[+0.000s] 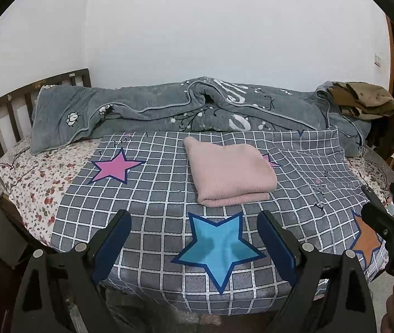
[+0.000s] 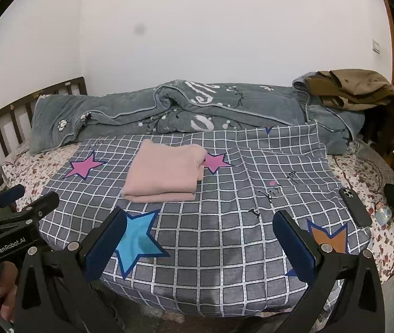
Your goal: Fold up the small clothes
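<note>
- Checked grey bedspread [image 1: 155, 194] with coloured stars covers the bed's near edge, where I hold both tools.
- My left gripper [image 1: 194, 230] is spread wide with nothing between its blue pads, over the blue star [image 1: 219, 247].
- My right gripper [image 2: 199, 233] is likewise wide apart and holds nothing.
- A black phone [image 2: 355, 206] lies toward the bedspread's right edge.
- The pink garment [image 1: 228, 174] sits mid-bedspread, folded into a neat, layered rectangle, well beyond both tools and touching neither.
- A rumpled grey blanket [image 1: 169, 111] lies along the far edge by the wall.
</note>
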Demonstrator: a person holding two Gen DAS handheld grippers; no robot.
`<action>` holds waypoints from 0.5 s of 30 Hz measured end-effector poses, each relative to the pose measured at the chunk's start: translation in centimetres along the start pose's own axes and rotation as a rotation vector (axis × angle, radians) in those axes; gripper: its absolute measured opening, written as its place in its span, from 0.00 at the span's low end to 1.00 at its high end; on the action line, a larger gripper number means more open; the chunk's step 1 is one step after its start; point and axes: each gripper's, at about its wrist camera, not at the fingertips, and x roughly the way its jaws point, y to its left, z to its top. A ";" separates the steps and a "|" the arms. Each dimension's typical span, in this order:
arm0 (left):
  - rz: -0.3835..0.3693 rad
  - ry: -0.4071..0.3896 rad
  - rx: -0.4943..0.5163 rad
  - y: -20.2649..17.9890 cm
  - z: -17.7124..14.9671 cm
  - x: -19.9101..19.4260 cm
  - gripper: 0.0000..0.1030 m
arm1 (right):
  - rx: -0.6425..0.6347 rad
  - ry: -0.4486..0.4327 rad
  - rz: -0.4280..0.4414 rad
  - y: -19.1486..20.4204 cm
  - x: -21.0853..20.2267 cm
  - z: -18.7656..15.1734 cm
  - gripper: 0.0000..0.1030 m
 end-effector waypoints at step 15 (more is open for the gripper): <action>0.004 -0.001 0.003 -0.1 0.1 -0.2 0.89 | 0.010 0.002 0.003 -0.1 -0.1 0.0 1.00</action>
